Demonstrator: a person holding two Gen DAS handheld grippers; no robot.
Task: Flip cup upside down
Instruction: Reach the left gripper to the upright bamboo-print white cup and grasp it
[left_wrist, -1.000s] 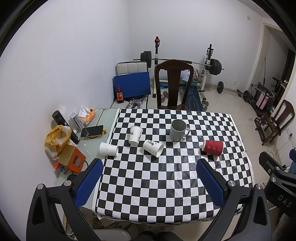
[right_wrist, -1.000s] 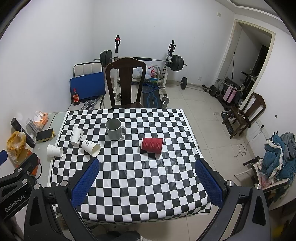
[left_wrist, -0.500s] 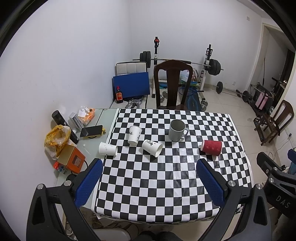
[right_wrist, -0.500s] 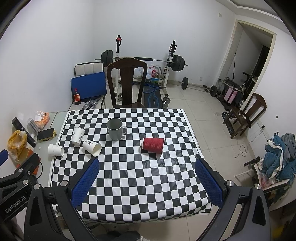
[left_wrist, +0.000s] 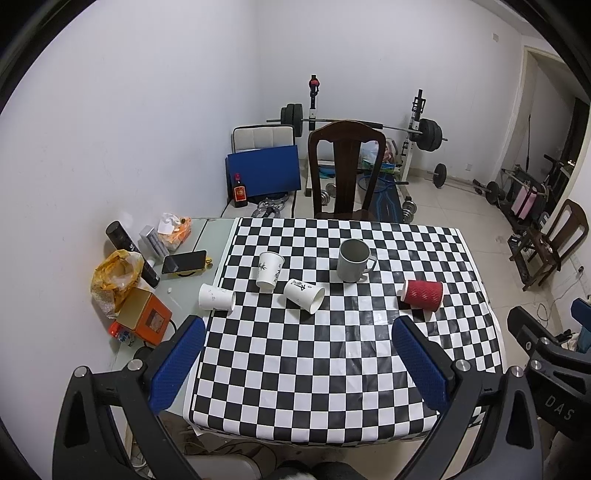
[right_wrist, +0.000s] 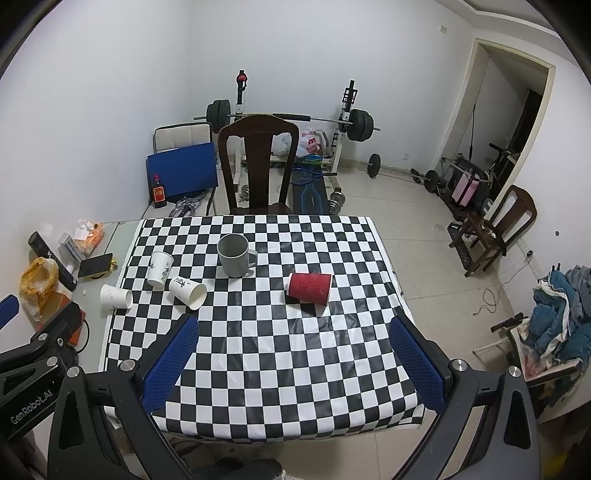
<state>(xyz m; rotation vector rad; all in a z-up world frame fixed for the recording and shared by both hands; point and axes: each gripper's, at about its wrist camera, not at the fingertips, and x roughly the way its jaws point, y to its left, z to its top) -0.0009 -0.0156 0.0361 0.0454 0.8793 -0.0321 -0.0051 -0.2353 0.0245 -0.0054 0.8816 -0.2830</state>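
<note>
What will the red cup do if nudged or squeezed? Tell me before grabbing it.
The red cup lies on its side on the cloth, so a nudge would probably roll it, curving since it tapers. It looks like ribbed paper: likely light, and a hard squeeze could crush it. The ribs should help grip.

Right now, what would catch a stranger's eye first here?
The black-and-white checkered tablecloth fills the middle. On it a red ribbed cup lies on its side towards the right, and a grey mug stands upright near the centre. Behind the table stands a dark wooden chair, with a barbell rack against the wall.
</note>
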